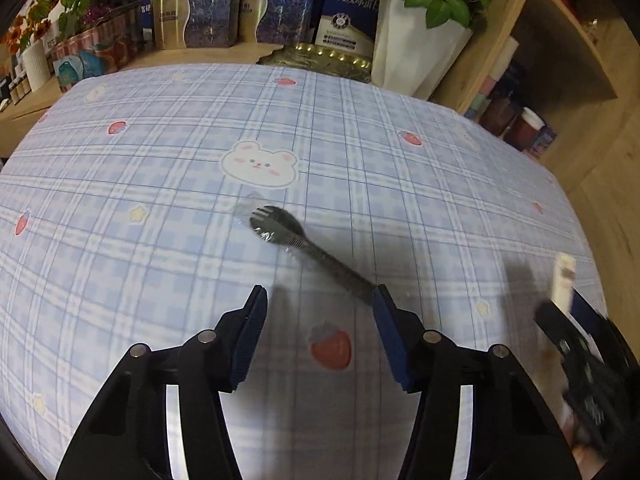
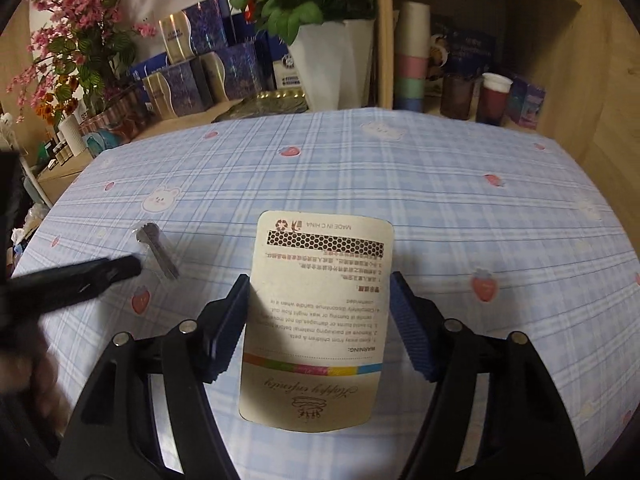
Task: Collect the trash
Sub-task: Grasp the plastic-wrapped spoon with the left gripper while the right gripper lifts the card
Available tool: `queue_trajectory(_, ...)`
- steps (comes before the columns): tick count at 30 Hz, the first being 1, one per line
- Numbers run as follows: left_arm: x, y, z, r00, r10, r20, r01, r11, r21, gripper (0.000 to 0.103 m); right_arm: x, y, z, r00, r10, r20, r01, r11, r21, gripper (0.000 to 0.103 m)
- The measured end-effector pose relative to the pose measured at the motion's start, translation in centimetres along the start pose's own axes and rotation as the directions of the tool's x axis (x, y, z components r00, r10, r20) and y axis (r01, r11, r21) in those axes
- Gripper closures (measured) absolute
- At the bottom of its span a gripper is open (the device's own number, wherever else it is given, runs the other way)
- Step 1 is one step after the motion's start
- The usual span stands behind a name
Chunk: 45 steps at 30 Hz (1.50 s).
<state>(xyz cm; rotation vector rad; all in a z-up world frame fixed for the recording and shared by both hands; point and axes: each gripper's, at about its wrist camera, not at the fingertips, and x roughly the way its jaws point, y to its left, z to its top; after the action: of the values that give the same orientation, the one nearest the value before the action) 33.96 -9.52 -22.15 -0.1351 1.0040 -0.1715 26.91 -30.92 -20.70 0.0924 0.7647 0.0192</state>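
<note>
On my left, the left tongs (image 1: 318, 308) hang half open over the checked cloth of the surface (image 1: 160, 128), nothing between the pads. Just ahead lies the wrapped spork (image 1: 298, 242), mid-surface, its head pointing toward the far edge and the bear print, its handle end running right up to my right-hand pad; touching or not, I can't say. It's dark plastic in a clear, crinkly sleeve, so I'd judge it feather-light, stiff along the handle, with a slippery film. I'd take it across the narrow handle, not the broad head, and expect the film to slide.

Moving right, the right tongs (image 2: 318, 308) stand partly open with the candle card (image 2: 320, 312) lying between them, toward the near edge. The left pad looks to be at the card's edge, the right pad stands clear, so no grip yet. It's a cream card with rounded corners, a rainbow stripe, warning text and a black honeycomb strip. Thin, flat, bendy: I'd pinch across its width and mind it buckling.
</note>
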Motion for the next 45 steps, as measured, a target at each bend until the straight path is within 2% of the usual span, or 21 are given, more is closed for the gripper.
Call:
queue_trajectory(4,2.0,-1.3,1.3,0.998,0.055,-0.037,-0.054,0.999,0.004,0.05,-1.3,-1.6,-0.9,1.0,0.007,0.014,-0.008,1.0,0.029,0.034)
queue_trajectory(9,3.1,-2.3,1.7,0.992,0.127,-0.021,-0.126,0.991,0.033,0.05,-2.6,-3.3,-1.9,1.0,0.004,0.021,-0.006,0.997,0.075,0.034)
queue_trajectory(10,3.2,-2.6,1.6,0.99,0.14,-0.011,-0.14,0.989,0.045,0.051,-3.1,-3.7,-2.1,0.999,0.009,0.031,-0.012,0.995,0.099,0.034)
queue_trajectory(12,3.3,-3.0,1.2,0.983,0.183,0.016,-0.184,0.979,0.083,0.061,-3.8,-4.0,-2.6,0.999,0.016,0.048,-0.022,0.993,0.119,0.034)
queue_trajectory(13,3.2,-3.0,1.1,0.984,0.174,0.024,-0.175,0.981,0.087,0.065,-4.2,-3.9,-2.9,0.998,0.022,0.052,-0.029,0.992,0.123,0.034)
queue_trajectory(15,2.9,-2.7,1.0,0.986,0.166,0.023,-0.167,0.981,0.095,0.085,-4.6,-3.6,-3.4,0.998,0.035,0.055,-0.042,0.99,0.131,0.034)
queue_trajectory(18,2.2,-1.8,0.3,0.992,0.123,0.006,-0.123,0.988,0.095,0.092,-5.3,-3.2,-4.0,0.996,0.063,0.058,-0.072,0.984,0.163,0.034)
queue_trajectory(23,-0.2,0.9,-1.6,0.998,0.058,0.008,-0.059,0.996,0.069,0.093,-6.3,-2.2,-5.2,0.993,0.099,0.064,-0.11,0.972,0.207,0.034)
queue_trajectory(31,-6.7,3.9,-4.5,0.998,-0.042,0.047,0.039,0.998,0.053,0.093,-7.6,0.4,-6.6,0.991,0.125,0.048,-0.132,0.975,0.181,0.034)
queue_trajectory(39,-12.3,4.7,-8.5,0.99,-0.122,0.073,0.116,0.99,0.079,0.093,-10.1,2.5,-8.1,0.99,0.136,0.05,-0.142,0.978,0.155,0.034)
queue_trajectory(45,-15.3,4.5,-11.6,0.986,-0.144,0.083,0.133,0.984,0.12,0.093,-12.0,3.9,-9.4,0.989,0.139,0.046,-0.144,0.981,0.131,0.034)
